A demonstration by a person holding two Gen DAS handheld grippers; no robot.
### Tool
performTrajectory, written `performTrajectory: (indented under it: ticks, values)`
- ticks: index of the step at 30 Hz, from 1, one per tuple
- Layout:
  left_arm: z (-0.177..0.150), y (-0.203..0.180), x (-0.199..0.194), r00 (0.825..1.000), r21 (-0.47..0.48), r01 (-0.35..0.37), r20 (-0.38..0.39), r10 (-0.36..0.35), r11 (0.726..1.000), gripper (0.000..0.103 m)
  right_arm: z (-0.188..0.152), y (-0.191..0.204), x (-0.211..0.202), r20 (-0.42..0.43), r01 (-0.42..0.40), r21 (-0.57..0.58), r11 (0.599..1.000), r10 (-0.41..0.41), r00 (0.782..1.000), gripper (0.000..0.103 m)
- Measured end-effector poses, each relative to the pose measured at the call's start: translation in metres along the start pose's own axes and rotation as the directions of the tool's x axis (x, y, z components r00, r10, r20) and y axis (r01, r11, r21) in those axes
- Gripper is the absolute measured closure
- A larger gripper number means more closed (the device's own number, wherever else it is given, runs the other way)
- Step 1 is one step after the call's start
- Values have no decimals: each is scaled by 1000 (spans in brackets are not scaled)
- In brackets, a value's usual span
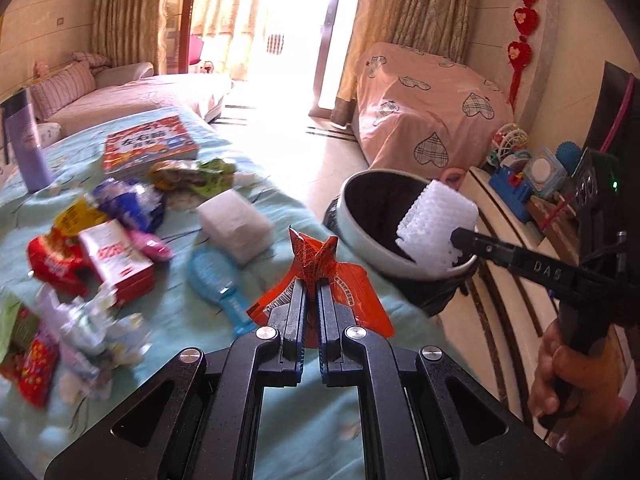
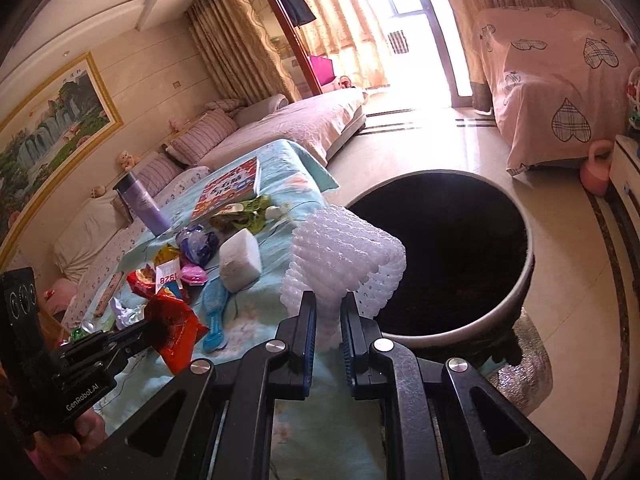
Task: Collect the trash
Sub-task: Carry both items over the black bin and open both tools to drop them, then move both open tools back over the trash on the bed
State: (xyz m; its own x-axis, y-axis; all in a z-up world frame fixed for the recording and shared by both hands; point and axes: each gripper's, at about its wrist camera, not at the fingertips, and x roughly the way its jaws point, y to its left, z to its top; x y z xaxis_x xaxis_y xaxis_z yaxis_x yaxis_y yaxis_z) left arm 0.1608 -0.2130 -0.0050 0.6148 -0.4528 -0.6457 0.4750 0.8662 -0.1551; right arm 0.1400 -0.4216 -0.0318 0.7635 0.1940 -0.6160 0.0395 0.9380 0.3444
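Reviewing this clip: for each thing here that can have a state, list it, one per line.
left gripper: shut on orange wrapper
orange wrapper: crumpled, held above the table
right gripper: shut on white foam net
white foam net: held at the bin's near rim
trash bin: open, dark liner inside
purple bottle: upright, capped
red book: closed, lying flat
white foam block: resting on the table
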Motion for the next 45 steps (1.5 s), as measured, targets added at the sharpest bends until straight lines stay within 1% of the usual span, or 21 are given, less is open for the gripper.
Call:
performTrajectory:
  ticks: [3,10,17,19,20,22,23,25,26,27,28,29,30,31,33,36,38,40,41,43,45]
  values:
    - [17,-16,17,1000,23,13,2,-13,1000,99,8,-15,3,-2,18,12,1000,-18,1000,91]
    - [45,-41,54,999,34,50,-16,-49,998,99,24,-42,12,-21,53,24,998,-53,998,91]
    - [54,-63,92,995,61,75,-69,-71,995,99,33,-64,23,-52,82,22,996,-81,995,90]
    - [56,-69,103,992,69,94,-93,-88,993,98,35,-70,25,-64,83,27,996,-81,995,87]
    - [56,-70,106,990,70,104,-102,-96,992,98,36,-73,27,-70,86,29,996,-84,994,87]
    - [57,-72,113,987,70,112,-121,-103,991,91,37,-78,29,-80,89,32,995,-87,993,85]
    - [57,-72,114,986,69,114,-127,-105,991,89,38,-80,29,-83,87,39,995,-84,993,84]
    - [56,-71,114,987,67,108,-125,-99,992,75,40,-86,30,-87,80,52,995,-75,993,76]
    - [55,-69,113,988,64,105,-122,-96,992,71,40,-87,28,-85,79,55,995,-74,994,74]
    - [55,-68,112,988,61,103,-120,-95,993,68,41,-88,28,-83,78,58,995,-73,994,68]
    - [54,-66,110,988,57,103,-119,-95,993,67,40,-88,27,-80,74,60,995,-69,994,62]
    - [53,-64,109,988,56,103,-118,-96,993,66,40,-88,26,-78,73,62,995,-68,995,61]
    - [52,-65,107,988,53,103,-117,-97,993,62,39,-87,24,-76,72,63,995,-67,995,60]
    - [51,-64,104,989,50,102,-113,-95,994,58,38,-86,23,-73,67,64,996,-62,995,57]
    - [48,-61,97,990,46,95,-106,-90,994,57,38,-84,22,-70,65,64,996,-60,996,54]
    - [41,-53,84,992,31,90,-90,-87,996,53,35,-78,16,-56,66,62,996,-63,996,54]
    - [34,-48,72,994,23,80,-74,-78,997,52,33,-72,11,-42,60,65,996,-57,997,53]
    - [27,-41,60,996,15,64,-60,-63,998,52,28,-65,5,-24,57,67,996,-55,998,46]
    - [23,-37,54,997,10,59,-56,-58,998,52,25,-61,2,-15,54,66,996,-53,998,45]
    - [15,-28,45,998,-8,39,-54,-39,999,52,20,-52,-4,3,48,65,997,-49,999,38]
    - [7,-17,36,998,-33,37,-55,-39,999,52,14,-41,-7,17,43,57,997,-44,999,33]
